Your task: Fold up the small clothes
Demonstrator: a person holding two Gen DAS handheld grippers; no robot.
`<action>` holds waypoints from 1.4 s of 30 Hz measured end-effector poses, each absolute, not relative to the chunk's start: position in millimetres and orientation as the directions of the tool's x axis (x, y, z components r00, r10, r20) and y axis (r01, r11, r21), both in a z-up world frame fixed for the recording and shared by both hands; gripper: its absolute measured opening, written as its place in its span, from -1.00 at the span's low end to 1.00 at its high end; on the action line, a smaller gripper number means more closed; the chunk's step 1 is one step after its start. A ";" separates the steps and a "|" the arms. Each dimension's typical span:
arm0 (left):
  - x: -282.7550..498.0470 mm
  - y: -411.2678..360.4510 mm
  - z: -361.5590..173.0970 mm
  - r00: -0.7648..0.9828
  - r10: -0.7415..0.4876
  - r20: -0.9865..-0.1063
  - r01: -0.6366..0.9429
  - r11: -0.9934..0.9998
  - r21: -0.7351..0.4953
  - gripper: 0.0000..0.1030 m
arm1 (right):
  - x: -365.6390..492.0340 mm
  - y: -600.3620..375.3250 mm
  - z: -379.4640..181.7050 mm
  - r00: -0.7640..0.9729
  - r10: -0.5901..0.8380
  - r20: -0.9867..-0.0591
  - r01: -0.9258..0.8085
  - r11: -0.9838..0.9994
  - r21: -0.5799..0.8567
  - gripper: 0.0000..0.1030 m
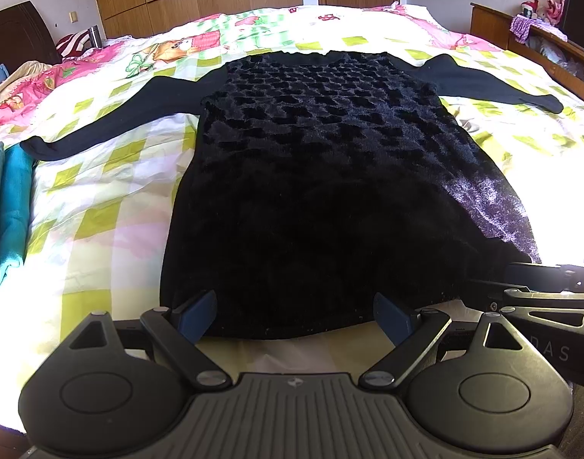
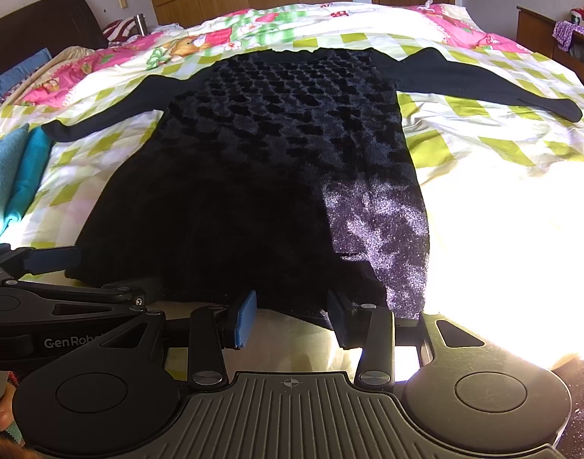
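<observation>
The left hand-held gripper [image 1: 294,317] sits at the near edge of the bed with its two blue pads spread wide, released, and straddling the bottom hem of the black top [image 1: 322,176]. The right hand-held gripper [image 2: 292,315] is just beside it, toward the hem's right corner; its pads are also apart, though closer together than the left ones, and the hem lies between them without being pinched, as far as I can tell.

The top lies flat and face up on the checked bedsheet [image 1: 101,176], hem toward the near edge and neckline toward the far edge. The left sleeve [image 1: 112,118] runs out toward the left edge of the bed and the right sleeve [image 1: 494,84] toward the right edge. A folded teal towel [image 1: 9,206] rests near the left edge, apart from the left cuff.

The body looks like plush, velvety fabric, and the sleeves look like thinner plain knit. I judge it light, fully limp and not fragile, so it should sag and drag from wherever it is lifted. The pile may feel a little slick between the pads. The best holds are probably the two hem corners, pinched deep enough to catch both layers, or a cuff for folding a sleeve inward.
</observation>
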State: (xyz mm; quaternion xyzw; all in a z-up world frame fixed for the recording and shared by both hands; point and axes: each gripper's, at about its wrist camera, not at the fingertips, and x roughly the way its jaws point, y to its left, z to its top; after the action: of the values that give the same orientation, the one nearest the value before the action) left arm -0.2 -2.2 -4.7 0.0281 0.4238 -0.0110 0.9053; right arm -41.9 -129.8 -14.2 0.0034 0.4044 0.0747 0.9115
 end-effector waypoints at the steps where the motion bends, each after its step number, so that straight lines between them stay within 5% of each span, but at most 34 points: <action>1: -0.4 -2.0 -4.9 0.640 0.004 -0.768 0.043 0.998 0.042 0.95 | -41.9 -129.9 -14.3 0.662 0.139 -0.737 -0.133 0.989 0.067 -0.21; 42: 0.7 -4.5 -1.0 0.644 0.026 -0.765 0.055 0.995 0.080 0.94 | -42.8 -130.2 -14.1 0.664 0.142 -0.734 -0.138 0.988 0.066 -0.21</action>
State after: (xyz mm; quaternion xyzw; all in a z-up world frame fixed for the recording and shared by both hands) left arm 0.7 -4.5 -1.0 0.0481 0.4218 -0.0081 0.9054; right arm -42.8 -130.2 -14.1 0.0023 0.4028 0.0768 0.9121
